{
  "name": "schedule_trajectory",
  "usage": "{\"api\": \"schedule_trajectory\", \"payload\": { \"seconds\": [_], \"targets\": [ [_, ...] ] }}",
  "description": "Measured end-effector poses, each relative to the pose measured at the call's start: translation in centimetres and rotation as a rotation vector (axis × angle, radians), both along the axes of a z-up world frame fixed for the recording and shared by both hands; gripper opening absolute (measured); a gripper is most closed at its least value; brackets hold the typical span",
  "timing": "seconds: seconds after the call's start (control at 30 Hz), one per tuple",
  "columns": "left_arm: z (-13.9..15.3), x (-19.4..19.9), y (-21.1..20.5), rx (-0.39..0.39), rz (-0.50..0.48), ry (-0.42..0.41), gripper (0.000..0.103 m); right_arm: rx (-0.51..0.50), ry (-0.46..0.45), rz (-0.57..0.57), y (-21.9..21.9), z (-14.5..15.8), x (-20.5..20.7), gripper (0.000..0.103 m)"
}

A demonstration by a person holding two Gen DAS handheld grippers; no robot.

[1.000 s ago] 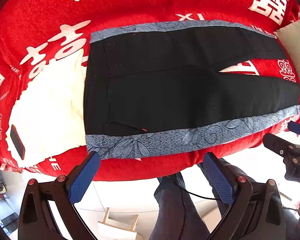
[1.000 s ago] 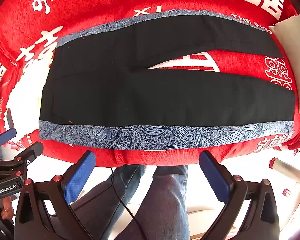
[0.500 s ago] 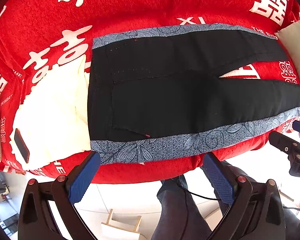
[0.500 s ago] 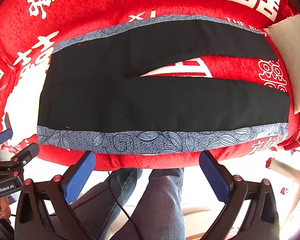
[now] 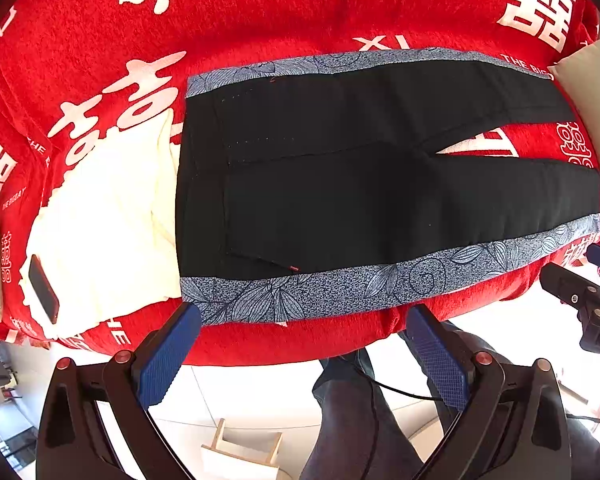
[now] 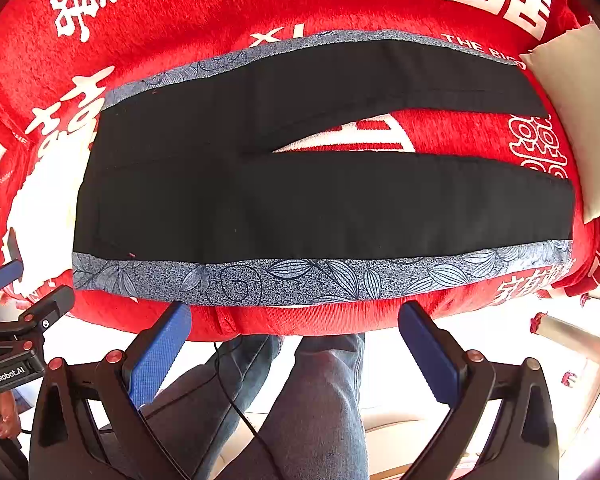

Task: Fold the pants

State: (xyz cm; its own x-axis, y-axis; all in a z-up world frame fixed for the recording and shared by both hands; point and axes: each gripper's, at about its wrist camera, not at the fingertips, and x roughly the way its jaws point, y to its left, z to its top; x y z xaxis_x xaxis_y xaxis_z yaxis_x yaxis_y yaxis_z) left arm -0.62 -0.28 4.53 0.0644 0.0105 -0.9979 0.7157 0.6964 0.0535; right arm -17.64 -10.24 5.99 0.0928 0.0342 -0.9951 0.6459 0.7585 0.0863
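Black pants (image 5: 339, 184) (image 6: 300, 200) with grey leaf-print side stripes lie flat on a red blanket (image 5: 260, 20) (image 6: 220, 8), waistband to the left, the two legs spread apart toward the right. My left gripper (image 5: 300, 316) hovers open just off the near stripe by the waist end, nothing between its blue pads. My right gripper (image 6: 296, 312) hangs open at the near stripe around mid-leg, also holding nothing. Each gripper shows at the edge of the other's view.
A cream cloth (image 5: 112, 216) with a dark phone (image 5: 43, 289) on it lies left of the waistband. A pale cushion (image 6: 579, 120) sits at the right end. A person's legs in jeans (image 6: 319, 400) stand below the bed edge, with a black cable.
Both grippers have moved closer to the bed; the near stripe of the pants now reaches their fingertips. Both stayed open.
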Motion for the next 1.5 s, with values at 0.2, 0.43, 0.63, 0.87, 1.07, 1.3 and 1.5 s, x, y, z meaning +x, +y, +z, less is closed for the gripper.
{"api": "schedule_trajectory", "payload": {
  "seconds": [0.2,0.43,0.63,0.87,1.07,1.3,1.5],
  "targets": [
    [-0.1,-0.2,0.5,0.005,0.008,-0.002,0.103,0.005,0.002,-0.009,0.1,-0.1,-0.4,0.103],
    [-0.3,-0.2,1.1,0.01,0.018,-0.007,0.103,0.007,-0.006,-0.027,0.1,-0.1,-0.8,0.103],
    [-1.1,0.1,1.7,0.016,0.037,0.002,0.103,-0.004,-0.02,-0.063,0.0,-0.5,-1.0,0.103],
    [-2.1,0.9,2.4,-0.005,0.039,-0.002,0.103,-0.029,-0.031,-0.067,0.7,-1.1,0.0,0.103],
    [-3.9,1.7,2.8,-0.023,0.035,0.018,0.103,-0.043,-0.04,-0.076,1.2,-2.2,0.9,0.103],
    [-5.7,1.7,2.6,-0.024,0.059,0.044,0.103,-0.022,-0.029,-0.085,1.6,-3.6,1.3,0.103],
    [-7.7,1.9,2.2,-0.073,0.137,0.063,0.103,0.046,-0.104,-0.088,0.7,-4.7,1.0,0.103]
  ]
}}
